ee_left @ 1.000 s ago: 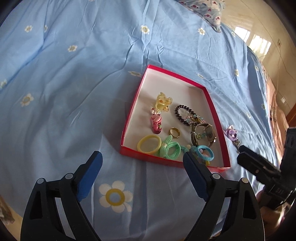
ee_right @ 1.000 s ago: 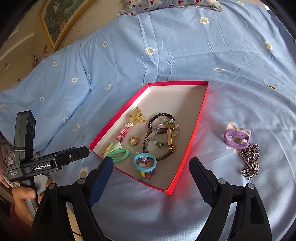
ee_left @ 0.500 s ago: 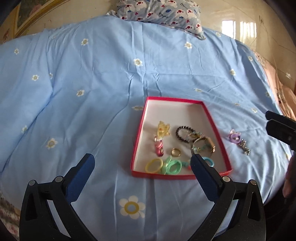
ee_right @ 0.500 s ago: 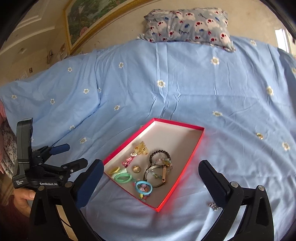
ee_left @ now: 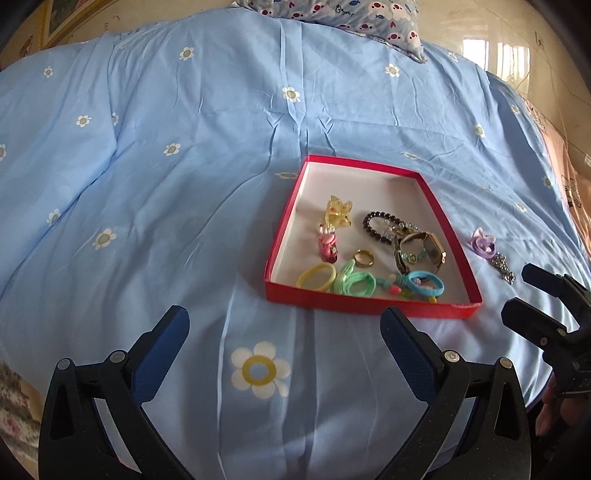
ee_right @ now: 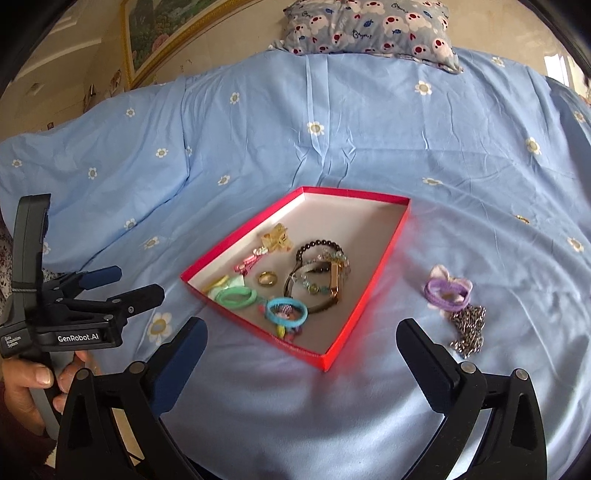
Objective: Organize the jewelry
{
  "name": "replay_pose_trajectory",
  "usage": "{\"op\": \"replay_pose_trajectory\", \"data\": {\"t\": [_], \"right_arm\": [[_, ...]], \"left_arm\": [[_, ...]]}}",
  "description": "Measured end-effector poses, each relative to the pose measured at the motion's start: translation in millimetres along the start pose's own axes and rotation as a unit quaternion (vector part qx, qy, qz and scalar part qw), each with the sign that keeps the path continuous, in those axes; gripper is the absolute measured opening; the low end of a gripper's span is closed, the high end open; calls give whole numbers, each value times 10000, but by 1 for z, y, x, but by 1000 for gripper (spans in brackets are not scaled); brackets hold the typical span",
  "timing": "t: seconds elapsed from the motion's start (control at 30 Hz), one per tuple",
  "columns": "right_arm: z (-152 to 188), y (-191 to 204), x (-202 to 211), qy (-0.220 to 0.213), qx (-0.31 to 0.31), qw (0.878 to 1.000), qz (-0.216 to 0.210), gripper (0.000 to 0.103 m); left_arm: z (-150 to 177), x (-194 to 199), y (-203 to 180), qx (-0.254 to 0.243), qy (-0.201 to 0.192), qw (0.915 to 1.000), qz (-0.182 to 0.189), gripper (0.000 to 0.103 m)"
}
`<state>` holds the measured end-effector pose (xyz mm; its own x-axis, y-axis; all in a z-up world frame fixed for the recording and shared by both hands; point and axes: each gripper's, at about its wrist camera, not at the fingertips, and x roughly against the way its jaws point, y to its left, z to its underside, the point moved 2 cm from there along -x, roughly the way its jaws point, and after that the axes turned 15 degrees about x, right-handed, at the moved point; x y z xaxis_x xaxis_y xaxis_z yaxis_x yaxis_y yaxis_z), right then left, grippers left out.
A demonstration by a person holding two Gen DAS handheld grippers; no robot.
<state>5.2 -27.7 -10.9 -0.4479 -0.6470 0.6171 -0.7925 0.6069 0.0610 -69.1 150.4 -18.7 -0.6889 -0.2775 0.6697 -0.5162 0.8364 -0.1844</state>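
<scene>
A shallow red box [ee_left: 280, 236] [ee_right: 388, 254] lies on the blue bed sheet. It holds hair ties, a gold ring [ee_left: 364, 257], a dark bead bracelet [ee_left: 373, 221], a watch [ee_left: 424, 251] and small clips. A purple hair tie [ee_right: 445, 291] [ee_left: 484, 245] and a silver chain [ee_right: 467, 328] [ee_left: 502, 267] lie on the sheet right of the box. My left gripper [ee_left: 284, 336] is open and empty, short of the box's near edge. My right gripper [ee_right: 301, 341] is open and empty, near the box's near right corner.
The blue flowered sheet [ee_left: 166, 184] covers the whole bed. A patterned pillow [ee_right: 369, 29] lies at the far end. A framed picture [ee_right: 166, 37] hangs on the wall at the left. The bed's edge drops off at the right in the left wrist view.
Both grippers have pulled back and up from the box, so it looks smaller and farther; the left then eased slightly closer again. Both stayed open. The jewelry has not moved.
</scene>
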Motion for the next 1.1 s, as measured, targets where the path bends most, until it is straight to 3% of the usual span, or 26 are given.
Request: {"op": "replay_pose_trajectory", "data": {"t": [0.47,1.1], "right_arm": [[7,12,16,-248,116,9990,365,103],[1,31,32,-501,476,9954,667,103]], "left_arm": [[9,28,-11,-316,-590,9972,-330,103],[6,51,-9,-275,-866,9950,-421,103]]}}
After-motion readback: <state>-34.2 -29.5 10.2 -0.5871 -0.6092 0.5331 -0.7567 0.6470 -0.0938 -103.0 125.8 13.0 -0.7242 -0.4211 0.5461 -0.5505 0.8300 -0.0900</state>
